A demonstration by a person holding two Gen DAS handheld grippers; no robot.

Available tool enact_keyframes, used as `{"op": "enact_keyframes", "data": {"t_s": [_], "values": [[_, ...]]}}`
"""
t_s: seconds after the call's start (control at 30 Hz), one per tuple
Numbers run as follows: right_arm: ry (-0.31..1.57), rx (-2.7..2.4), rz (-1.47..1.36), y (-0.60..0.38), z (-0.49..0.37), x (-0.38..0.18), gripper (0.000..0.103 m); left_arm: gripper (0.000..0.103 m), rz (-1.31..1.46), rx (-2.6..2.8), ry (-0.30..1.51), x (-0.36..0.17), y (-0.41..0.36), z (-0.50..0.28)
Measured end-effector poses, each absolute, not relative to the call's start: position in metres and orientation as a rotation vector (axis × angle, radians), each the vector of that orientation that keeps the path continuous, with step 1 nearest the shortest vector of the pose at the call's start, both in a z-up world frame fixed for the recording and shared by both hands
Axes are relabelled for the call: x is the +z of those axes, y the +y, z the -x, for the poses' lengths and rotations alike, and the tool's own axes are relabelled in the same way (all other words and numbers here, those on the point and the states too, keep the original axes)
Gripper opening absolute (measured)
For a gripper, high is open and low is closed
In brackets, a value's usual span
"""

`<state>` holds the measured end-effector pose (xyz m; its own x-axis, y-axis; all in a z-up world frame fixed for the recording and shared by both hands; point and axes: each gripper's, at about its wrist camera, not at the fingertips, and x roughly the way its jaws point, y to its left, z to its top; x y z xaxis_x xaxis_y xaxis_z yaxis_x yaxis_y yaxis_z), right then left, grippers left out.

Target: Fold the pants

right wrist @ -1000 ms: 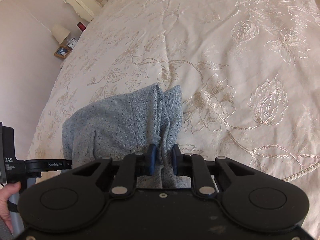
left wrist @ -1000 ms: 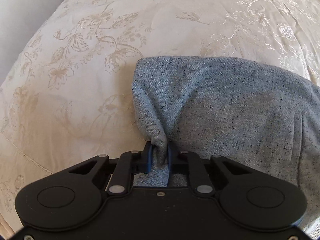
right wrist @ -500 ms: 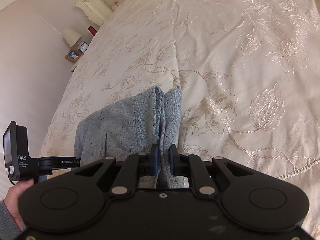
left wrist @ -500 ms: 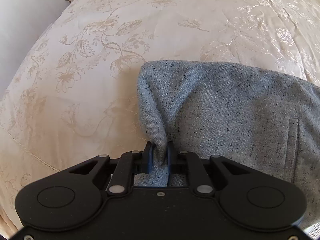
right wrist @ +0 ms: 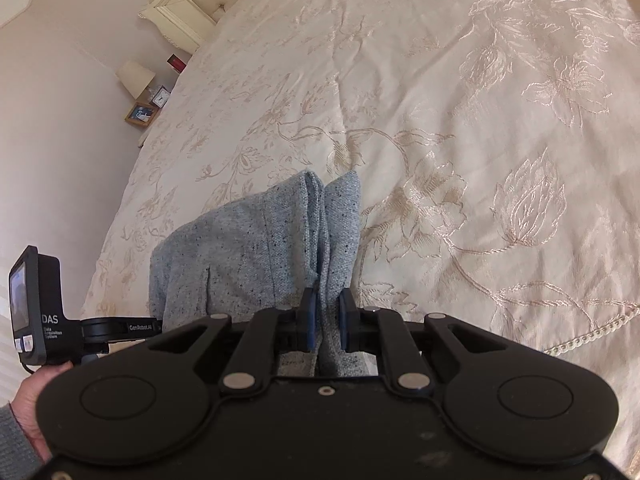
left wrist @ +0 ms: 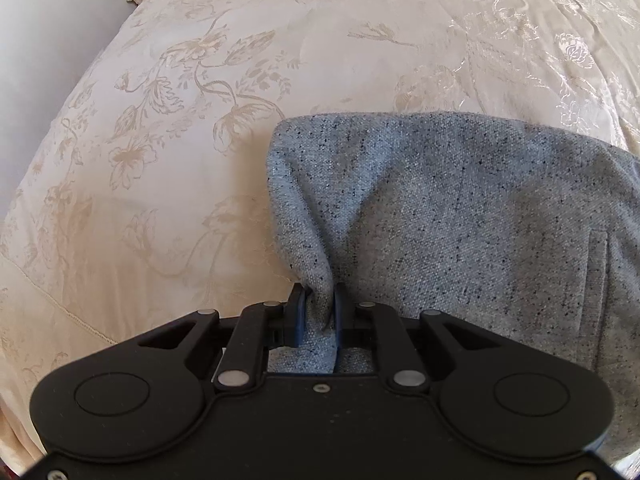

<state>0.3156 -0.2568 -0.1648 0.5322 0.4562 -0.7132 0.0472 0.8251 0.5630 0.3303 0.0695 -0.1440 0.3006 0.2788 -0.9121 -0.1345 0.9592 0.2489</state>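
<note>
Both grippers, left [left wrist: 319,304] and right [right wrist: 327,309], clench bunched corners of the grey pants [left wrist: 460,216], which sag onto the bedspread [left wrist: 168,168]; uneven pulling could skew the fold; thick fabric may slip free.

Pants [left wrist: 460,208] flecked grey knit, matt; bedspread [left wrist: 180,120] glossy embroidered cloth; claws matt plastic.

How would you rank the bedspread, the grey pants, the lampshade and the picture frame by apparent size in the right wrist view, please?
1. bedspread
2. grey pants
3. lampshade
4. picture frame, looking close to the lampshade; both sit far away, so their order is unsure.
</note>
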Motion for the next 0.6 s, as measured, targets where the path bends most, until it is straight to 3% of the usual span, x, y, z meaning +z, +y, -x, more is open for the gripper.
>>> {"op": "enact_keyframes", "data": {"t_s": [0.6], "values": [[1.008,0.259,-0.582,-0.2572,-0.3203,-0.1696,0.013,0.019,-0.122,0.279,1.252,-0.1478,0.0726,-0.3331]]}}
